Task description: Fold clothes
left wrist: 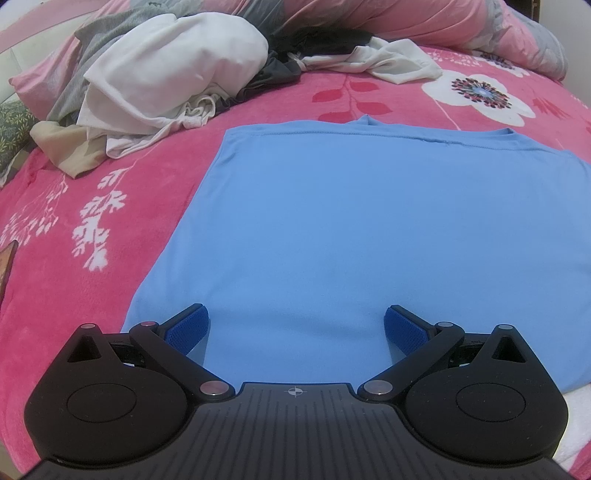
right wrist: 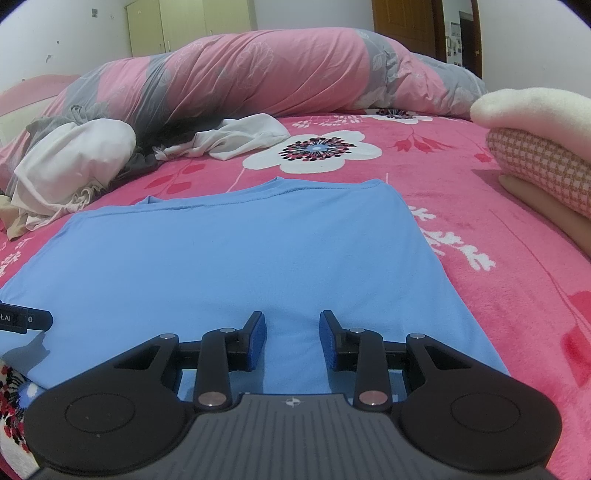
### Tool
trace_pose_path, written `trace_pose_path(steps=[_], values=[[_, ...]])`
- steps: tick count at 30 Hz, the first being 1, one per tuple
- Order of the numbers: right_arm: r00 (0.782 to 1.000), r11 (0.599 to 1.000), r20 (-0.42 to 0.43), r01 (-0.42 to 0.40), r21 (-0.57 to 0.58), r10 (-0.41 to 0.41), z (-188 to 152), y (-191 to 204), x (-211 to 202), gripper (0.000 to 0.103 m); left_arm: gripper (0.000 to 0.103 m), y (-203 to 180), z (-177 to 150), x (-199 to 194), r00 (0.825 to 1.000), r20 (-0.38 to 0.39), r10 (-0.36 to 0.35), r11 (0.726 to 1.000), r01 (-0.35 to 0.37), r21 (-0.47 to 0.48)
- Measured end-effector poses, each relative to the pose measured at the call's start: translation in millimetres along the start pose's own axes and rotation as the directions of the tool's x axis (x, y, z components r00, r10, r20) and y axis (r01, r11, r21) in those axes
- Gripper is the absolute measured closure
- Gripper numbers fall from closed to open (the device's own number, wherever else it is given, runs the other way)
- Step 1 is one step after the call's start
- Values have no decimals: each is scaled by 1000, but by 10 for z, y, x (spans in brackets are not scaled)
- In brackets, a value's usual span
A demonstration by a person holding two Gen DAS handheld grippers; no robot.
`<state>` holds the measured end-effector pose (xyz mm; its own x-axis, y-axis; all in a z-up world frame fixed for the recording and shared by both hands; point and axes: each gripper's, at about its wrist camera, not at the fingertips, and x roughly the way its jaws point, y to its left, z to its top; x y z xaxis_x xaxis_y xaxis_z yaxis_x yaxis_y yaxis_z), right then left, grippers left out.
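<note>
Off beyond the left gripper's (left wrist: pixel 296 330) left finger, a heap of unfolded clothes (left wrist: pixel 173 77) sits well away on the bed, white and grey pieces tangled together, likely waiting their turn. That gripper's fingers stand wide apart, empty, hovering over the near hem of the blue shirt (left wrist: pixel 351 229), which lies flat and smooth ahead of both finger pairs, its far edge a straight stitched line with a second layer peeking past it. It looks set square so each tool can take one side of the near edge.

The right gripper (right wrist: pixel 292 339) has its fingers parted too, narrower, holding nothing, with blue cloth between and beyond them. Whether the shirt is partly folded or simply spread, I can't settle.

Everything rests on a pink floral blanket (right wrist: pixel 461 229). Past the fingertips a rolled pink-and-grey quilt (right wrist: pixel 258 70) lies; right of them, a stacked pile (right wrist: pixel 543 147). Behind are a pale cupboard (right wrist: pixel 192 22) and wooden door (right wrist: pixel 402 26).
</note>
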<state>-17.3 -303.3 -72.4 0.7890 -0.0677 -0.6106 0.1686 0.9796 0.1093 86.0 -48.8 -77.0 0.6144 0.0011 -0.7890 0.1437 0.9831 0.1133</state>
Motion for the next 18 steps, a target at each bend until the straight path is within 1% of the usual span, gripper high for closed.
trace_pose_path(steps=[6,11,18], values=[[1000,1000,0,0,0,0,-1,2,1,68,0,15,2,14,1000,-3,-12,1000,12,2],[1000,1000,1,0,0,0,-1,-3,2,68,0,55,-19,35,999,-5,-37,999,37,-24],[1000,1000,-1,-3,0,3,3,-5,1,67,0,135,-39,-7,997,26,-73,996,74,-48]])
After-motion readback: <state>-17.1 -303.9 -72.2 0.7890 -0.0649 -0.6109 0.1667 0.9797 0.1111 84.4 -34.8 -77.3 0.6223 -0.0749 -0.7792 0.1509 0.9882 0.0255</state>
